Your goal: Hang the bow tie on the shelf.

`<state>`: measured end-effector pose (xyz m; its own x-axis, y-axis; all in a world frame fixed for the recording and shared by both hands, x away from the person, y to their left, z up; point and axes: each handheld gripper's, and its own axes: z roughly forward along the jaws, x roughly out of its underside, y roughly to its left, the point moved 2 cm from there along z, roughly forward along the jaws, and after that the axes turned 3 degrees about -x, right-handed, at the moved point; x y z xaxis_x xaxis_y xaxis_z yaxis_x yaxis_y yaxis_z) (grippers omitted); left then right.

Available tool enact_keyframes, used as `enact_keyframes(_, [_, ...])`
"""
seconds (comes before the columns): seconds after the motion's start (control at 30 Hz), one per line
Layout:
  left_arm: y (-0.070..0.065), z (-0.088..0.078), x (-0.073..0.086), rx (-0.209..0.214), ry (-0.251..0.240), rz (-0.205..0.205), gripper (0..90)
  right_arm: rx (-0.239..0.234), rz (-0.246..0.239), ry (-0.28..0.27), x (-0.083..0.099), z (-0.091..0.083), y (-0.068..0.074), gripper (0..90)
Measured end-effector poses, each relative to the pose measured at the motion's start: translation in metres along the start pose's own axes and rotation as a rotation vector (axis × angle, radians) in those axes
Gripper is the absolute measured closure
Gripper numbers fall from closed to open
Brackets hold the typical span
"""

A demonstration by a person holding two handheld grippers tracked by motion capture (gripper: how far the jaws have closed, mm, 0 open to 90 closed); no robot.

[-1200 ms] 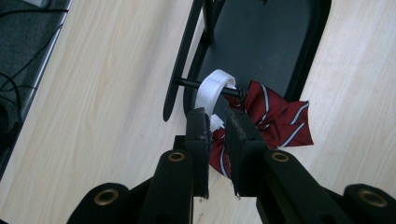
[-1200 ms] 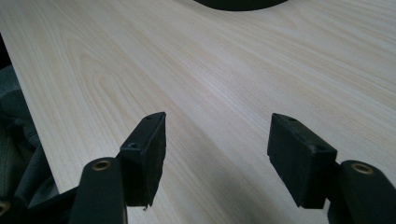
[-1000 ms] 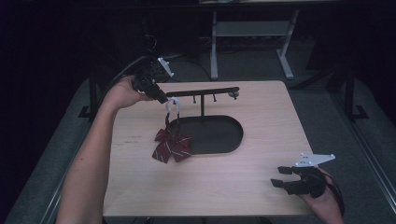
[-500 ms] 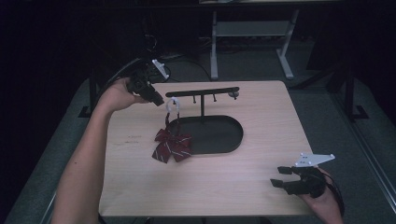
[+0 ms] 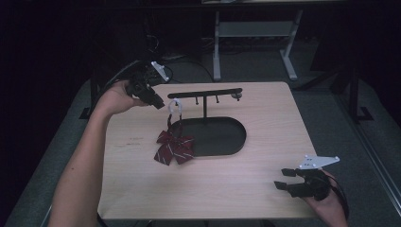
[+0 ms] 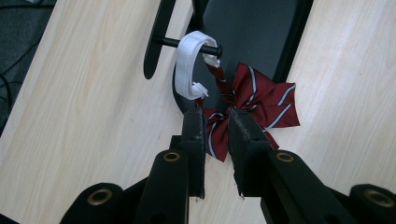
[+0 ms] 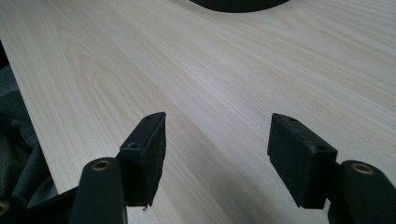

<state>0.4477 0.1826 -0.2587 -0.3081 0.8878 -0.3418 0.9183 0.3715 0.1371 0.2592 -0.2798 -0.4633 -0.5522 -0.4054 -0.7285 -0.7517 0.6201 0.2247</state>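
A: Report the left tool (image 5: 160, 102).

B: I see it held above the table's (image 5: 142, 189) far left corner, jaws a narrow gap apart, nothing clamped. The red striped bow tie (image 6: 254, 100) hangs by its white strap (image 6: 187, 60) from a peg of the black stand (image 5: 204, 92), resting at the base's edge.

A: Right tool (image 5: 283, 178)?

B: Jaws wide apart, low over the table's near right corner, well apart from the bow tie.

Bow tie (image 5: 174, 149) hangs by its white strap (image 5: 175, 107) from the rack (image 5: 204, 93); left gripper (image 5: 156, 101) beside.
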Motion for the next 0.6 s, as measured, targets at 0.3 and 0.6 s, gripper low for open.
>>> enact_keyframes(0.3, [-0.006,0.004,0.001,0.009,-0.001,0.003,76.2,0.006,0.001,-0.003,0.0,-0.001,0.0,36.7])
enact_keyframes(0.6, [-0.007,0.007,0.01,0.02,0.003,-0.011,75.7,0.007,-0.001,-0.003,0.0,-0.001,0.0,36.7])
